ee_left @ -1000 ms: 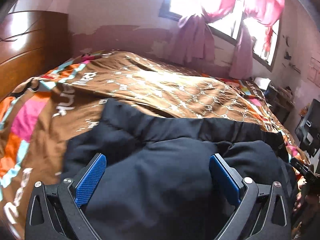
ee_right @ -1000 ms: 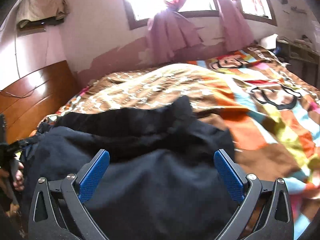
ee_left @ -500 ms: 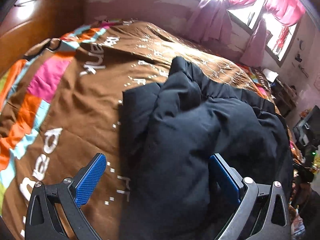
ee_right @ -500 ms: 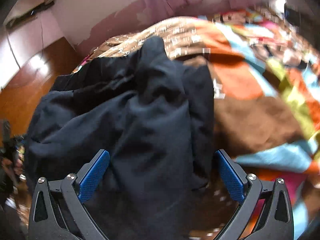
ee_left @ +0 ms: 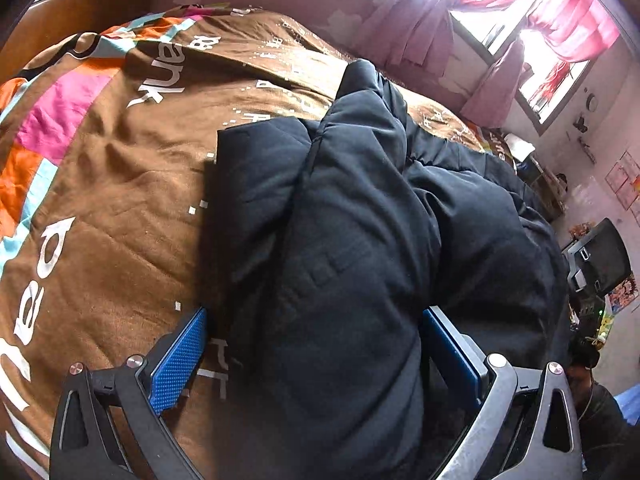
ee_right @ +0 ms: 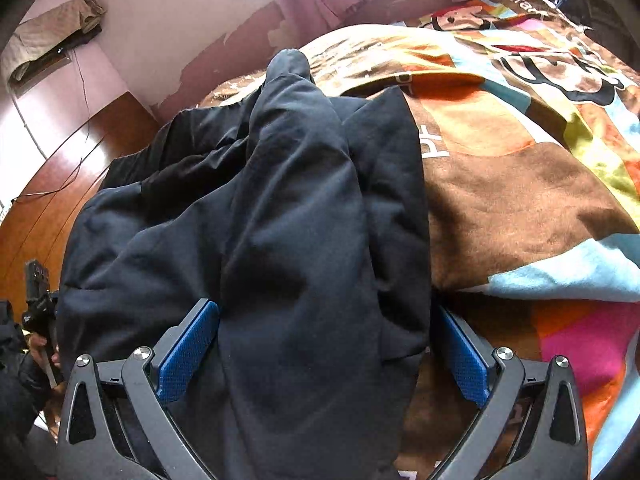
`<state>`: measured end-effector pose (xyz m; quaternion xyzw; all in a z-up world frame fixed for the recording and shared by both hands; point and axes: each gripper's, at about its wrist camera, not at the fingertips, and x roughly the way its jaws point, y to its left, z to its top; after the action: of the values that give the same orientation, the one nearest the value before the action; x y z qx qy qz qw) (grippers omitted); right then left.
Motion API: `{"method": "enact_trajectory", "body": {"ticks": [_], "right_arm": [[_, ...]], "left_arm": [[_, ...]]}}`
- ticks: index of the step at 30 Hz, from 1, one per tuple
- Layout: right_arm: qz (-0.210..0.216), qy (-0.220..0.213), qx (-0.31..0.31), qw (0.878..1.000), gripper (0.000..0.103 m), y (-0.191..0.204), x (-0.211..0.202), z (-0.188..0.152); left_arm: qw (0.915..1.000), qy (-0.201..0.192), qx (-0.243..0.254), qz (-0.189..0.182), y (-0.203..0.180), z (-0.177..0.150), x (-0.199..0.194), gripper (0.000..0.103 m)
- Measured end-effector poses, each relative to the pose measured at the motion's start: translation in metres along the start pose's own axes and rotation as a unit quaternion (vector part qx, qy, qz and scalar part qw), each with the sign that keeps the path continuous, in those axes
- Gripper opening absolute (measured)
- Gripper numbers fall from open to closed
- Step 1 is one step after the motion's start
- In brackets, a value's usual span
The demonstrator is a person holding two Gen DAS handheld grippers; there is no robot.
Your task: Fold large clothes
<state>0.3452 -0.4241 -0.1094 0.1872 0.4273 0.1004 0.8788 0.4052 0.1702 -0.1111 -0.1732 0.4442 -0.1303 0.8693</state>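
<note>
Left wrist view: left gripper (ee_left: 314,354) and right gripper (ee_right: 326,346), jaws wide, straddle jacket (ee_left: 360,240) on blanket (ee_left: 112,200); unpinched padded folds may spring open.

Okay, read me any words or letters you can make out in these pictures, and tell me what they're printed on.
"ank", cut off, white letters on the brown bedspread.
"PF", sideways, on the same bedspread beside the black jacket.
The other white lettering on the bedspread is cropped or too warped to read.
The wall posters are too small.
</note>
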Motion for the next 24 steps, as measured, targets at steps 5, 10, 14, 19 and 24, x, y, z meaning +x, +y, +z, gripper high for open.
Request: {"method": "enact_trajectory", "body": {"ticks": [5, 10, 14, 19, 24], "right_arm": [[0.011, 0.03, 0.029, 0.999, 0.102, -0.001, 0.003, 0.006], [0.03, 0.051, 0.05, 0.997, 0.077, 0.009, 0.002, 0.0], [0.018, 0.06, 0.067, 0.996, 0.05, 0.02, -0.006, 0.003], [0.006, 0.063, 0.055, 0.996, 0.023, 0.038, -0.02, 0.011], [0.016, 0.018, 0.015, 1.0, 0.016, 0.074, -0.06, 0.029]], "left_arm": [[0.9992, 0.039, -0.002, -0.009, -0.006, 0.002, 0.004, 0.103], [0.9982, 0.057, 0.002, 0.018, -0.02, 0.0, -0.001, 0.079], [0.9953, 0.066, 0.024, 0.066, -0.044, 0.0, -0.011, 0.059], [0.9911, 0.065, 0.034, 0.111, -0.068, 0.002, -0.031, 0.027], [0.9899, 0.036, 0.046, 0.13, -0.103, 0.008, -0.073, 0.019]]}}
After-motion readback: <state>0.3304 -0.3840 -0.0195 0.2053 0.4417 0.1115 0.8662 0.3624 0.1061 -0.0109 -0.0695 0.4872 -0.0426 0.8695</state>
